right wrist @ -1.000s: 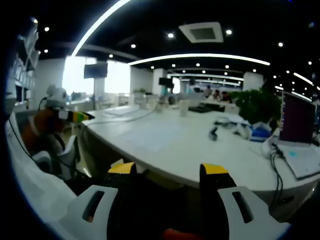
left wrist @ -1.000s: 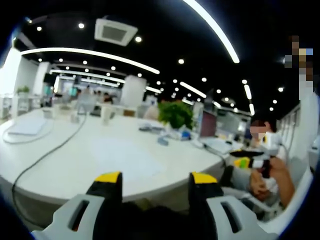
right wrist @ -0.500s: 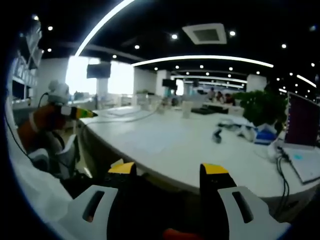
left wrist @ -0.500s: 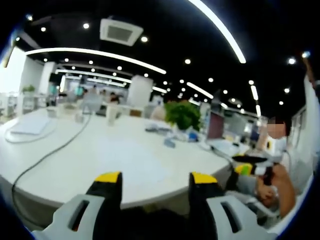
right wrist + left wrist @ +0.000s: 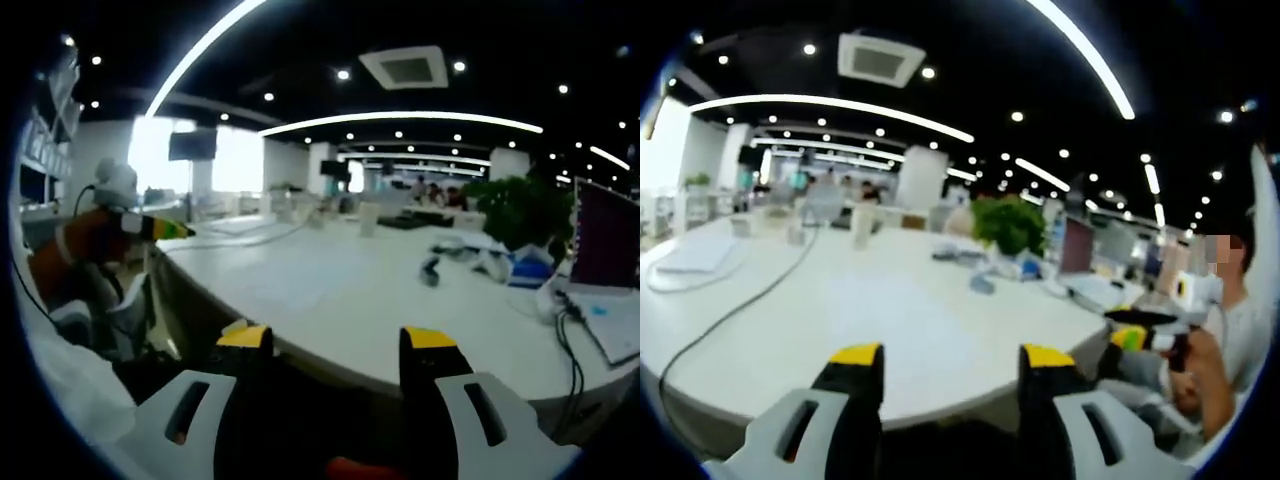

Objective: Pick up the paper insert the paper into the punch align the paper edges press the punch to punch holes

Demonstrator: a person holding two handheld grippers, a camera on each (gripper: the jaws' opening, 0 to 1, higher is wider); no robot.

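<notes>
My left gripper (image 5: 950, 358) stands open with nothing between its yellow-tipped jaws, held at the near edge of a big white round table (image 5: 890, 330). My right gripper (image 5: 337, 340) is open and empty too, in front of the same table's edge (image 5: 330, 330). A faint pale sheet, perhaps the paper (image 5: 300, 275), lies flat on the tabletop ahead of the right gripper. A small dark bluish object (image 5: 430, 268) sits farther back on the table (image 5: 980, 285); it is too small to tell whether it is the punch.
A green plant (image 5: 1010, 222), a laptop (image 5: 600, 240), a cup (image 5: 860, 225) and a long cable (image 5: 730, 320) are on the table. A seated person (image 5: 1225, 330) holds a yellow-green tipped device at the right. Another seated person (image 5: 90, 250) is at the left.
Both views have drifted a little with the hands. The jaws stand the same width apart, and nothing on the table has moved.
</notes>
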